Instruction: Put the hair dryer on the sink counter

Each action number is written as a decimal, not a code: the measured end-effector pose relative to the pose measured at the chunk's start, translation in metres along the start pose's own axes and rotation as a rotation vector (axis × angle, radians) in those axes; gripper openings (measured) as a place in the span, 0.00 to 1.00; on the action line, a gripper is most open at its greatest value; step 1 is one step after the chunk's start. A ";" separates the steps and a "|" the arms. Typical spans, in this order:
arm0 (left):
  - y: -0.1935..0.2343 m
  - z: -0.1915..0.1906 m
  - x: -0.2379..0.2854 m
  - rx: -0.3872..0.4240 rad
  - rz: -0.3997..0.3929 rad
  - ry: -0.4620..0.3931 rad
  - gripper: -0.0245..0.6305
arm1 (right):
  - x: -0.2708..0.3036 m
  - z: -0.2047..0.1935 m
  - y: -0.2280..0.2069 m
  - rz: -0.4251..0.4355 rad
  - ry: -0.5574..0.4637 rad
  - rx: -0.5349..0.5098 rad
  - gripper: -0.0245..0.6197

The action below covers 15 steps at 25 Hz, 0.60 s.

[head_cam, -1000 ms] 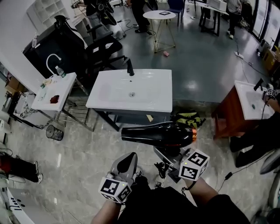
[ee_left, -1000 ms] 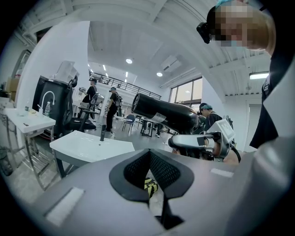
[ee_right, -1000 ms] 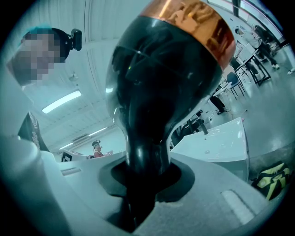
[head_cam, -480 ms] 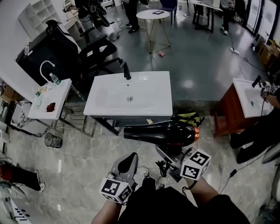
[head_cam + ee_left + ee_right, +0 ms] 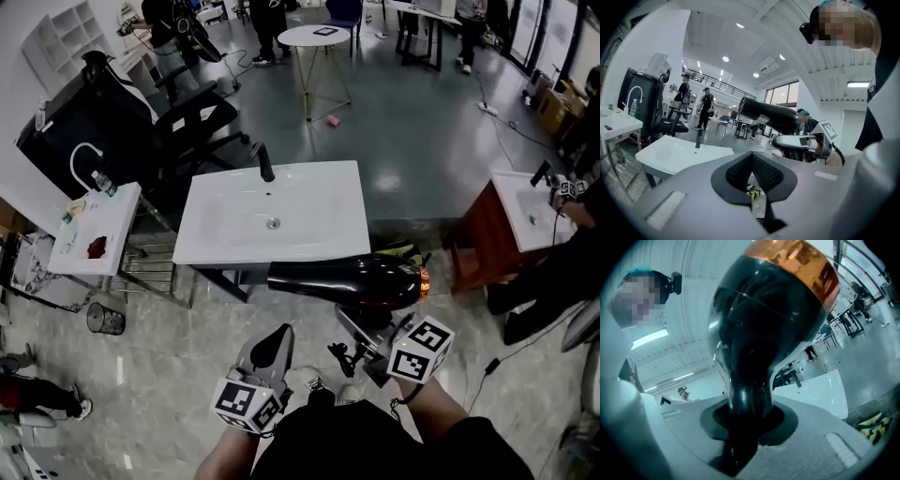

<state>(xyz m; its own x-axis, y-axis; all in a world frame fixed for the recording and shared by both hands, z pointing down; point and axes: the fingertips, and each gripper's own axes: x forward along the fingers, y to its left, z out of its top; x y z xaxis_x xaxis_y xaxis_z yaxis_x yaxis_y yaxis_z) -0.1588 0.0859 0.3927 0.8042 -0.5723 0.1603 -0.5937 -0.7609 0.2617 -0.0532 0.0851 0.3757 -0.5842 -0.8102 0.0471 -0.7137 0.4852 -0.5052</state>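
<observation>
A black hair dryer (image 5: 342,281) with a copper ring lies level just in front of the white sink counter (image 5: 225,234), its nozzle pointing left. My right gripper (image 5: 367,330) is shut on its handle from below; in the right gripper view the dryer (image 5: 768,310) towers over the jaws and its handle fills the gripper (image 5: 744,416). The counter (image 5: 820,392) with its black faucet (image 5: 265,164) lies beyond. My left gripper (image 5: 277,339) hangs left of the dryer, shut and empty. The left gripper view shows that gripper (image 5: 752,157), the counter (image 5: 679,152) and the dryer (image 5: 768,115).
A small white sink table (image 5: 94,225) and a wire bin (image 5: 105,319) stand at left, black chairs (image 5: 197,117) behind the counter. A wooden cabinet with a basin (image 5: 520,216) is at right. A yellow-black bag (image 5: 398,251) lies under the counter's right corner. People stand far back.
Both grippers and the dryer have come closer to the sink counter; the dryer's body now lies along the counter's front edge. The grip has not changed.
</observation>
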 end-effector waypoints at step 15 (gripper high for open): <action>0.048 0.014 0.028 -0.019 -0.102 -0.011 0.04 | 0.041 0.031 -0.027 -0.117 -0.055 -0.024 0.17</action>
<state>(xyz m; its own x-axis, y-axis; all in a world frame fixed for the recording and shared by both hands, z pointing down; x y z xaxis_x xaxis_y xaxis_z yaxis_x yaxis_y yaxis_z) -0.1653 0.0289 0.3967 0.8602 -0.4953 0.1215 -0.5078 -0.8098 0.2940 -0.0462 0.0289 0.3647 -0.4750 -0.8781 0.0569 -0.7849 0.3936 -0.4786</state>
